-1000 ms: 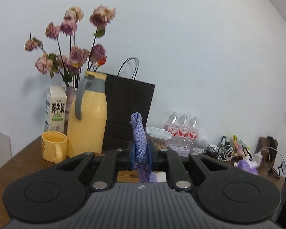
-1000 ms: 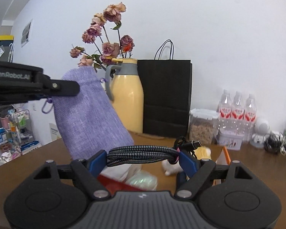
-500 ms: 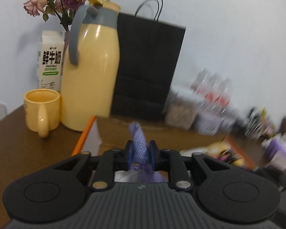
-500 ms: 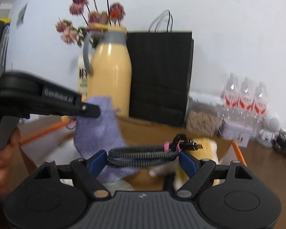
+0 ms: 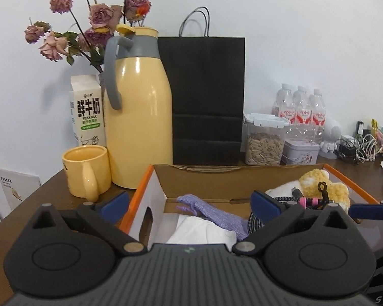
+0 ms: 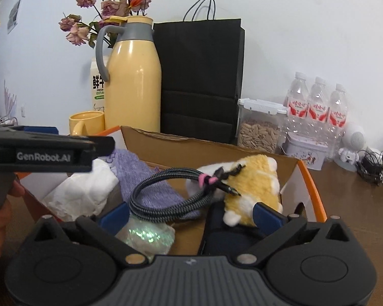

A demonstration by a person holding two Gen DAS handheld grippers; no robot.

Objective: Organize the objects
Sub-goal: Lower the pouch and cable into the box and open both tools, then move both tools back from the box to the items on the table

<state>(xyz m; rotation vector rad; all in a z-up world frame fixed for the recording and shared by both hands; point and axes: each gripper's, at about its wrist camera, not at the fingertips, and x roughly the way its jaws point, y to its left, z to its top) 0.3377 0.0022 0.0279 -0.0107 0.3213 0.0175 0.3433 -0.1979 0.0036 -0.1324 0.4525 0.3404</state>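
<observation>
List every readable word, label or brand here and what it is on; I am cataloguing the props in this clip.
"鲜牛奶" and "FRESH MILK": milk carton.
"GenRobot.AI": side of the left gripper, seen from the right wrist.
Small green strip under "FRESH MILK" on the carton: too small to read.
Red labels on the water bottles: too small to read.
Print on the white card at the far left: too small to read.

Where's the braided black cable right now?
In the right wrist view, the braided black cable lies in the orange-edged cardboard box, draped over the purple knit pouch, beside the yellow plush toy.
</observation>
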